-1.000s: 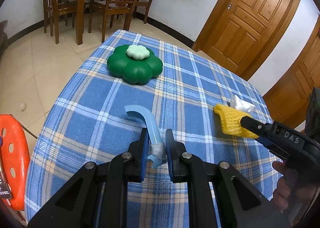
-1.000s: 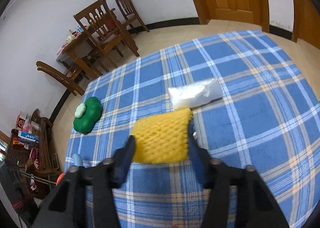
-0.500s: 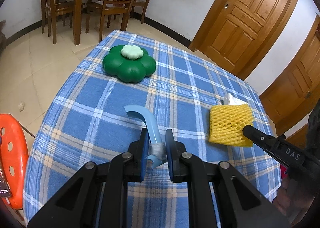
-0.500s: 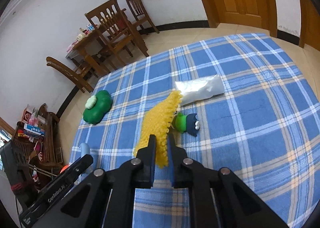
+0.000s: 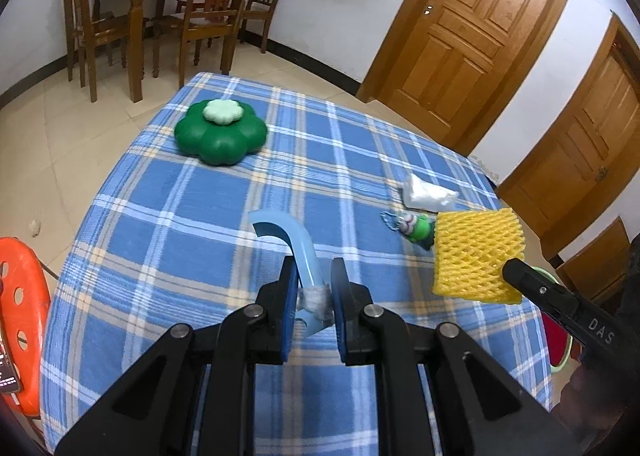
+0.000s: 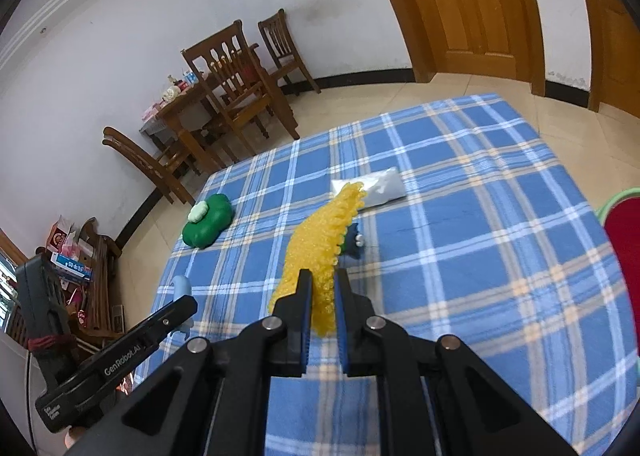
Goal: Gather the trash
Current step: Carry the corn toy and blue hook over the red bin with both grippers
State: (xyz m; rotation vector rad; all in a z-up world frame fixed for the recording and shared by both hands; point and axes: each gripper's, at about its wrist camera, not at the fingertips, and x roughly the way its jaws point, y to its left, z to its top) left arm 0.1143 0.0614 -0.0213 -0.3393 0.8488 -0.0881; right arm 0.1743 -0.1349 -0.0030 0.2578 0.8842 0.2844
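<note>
Above the blue plaid surface [image 5: 168,240], the right gripper [image 6: 322,296] had its fingers closed on the lower edge of a yellow foam net [image 6: 320,252], which hung free of the cloth and stood edge-on in the right wrist view. The left gripper [image 5: 314,288] was clamped on a curved light-blue plastic piece [image 5: 294,240] with a wad of crumpled material beside it between the pads.

Still lying on the surface were a white plastic packet [image 5: 426,196] and, just beside it, a small green toy-like item [image 5: 416,226] partly behind the net. A green flower-shaped container [image 5: 220,134] sat well apart toward the far left edge; whether it served as the bin could not be told.

The step in hand appeared to be carrying the net away to wherever trash was gathered. To do that well, the grip needed to stay firm but not crushing, since the foam mesh was soft and springy and held only by one edge, so it could slip or flop. Lifting it clear of the green item before travelling would avoid dragging that along. Both grippers were close together, so moving the right one away on its own side would prevent a knock against the left one's load.
</note>
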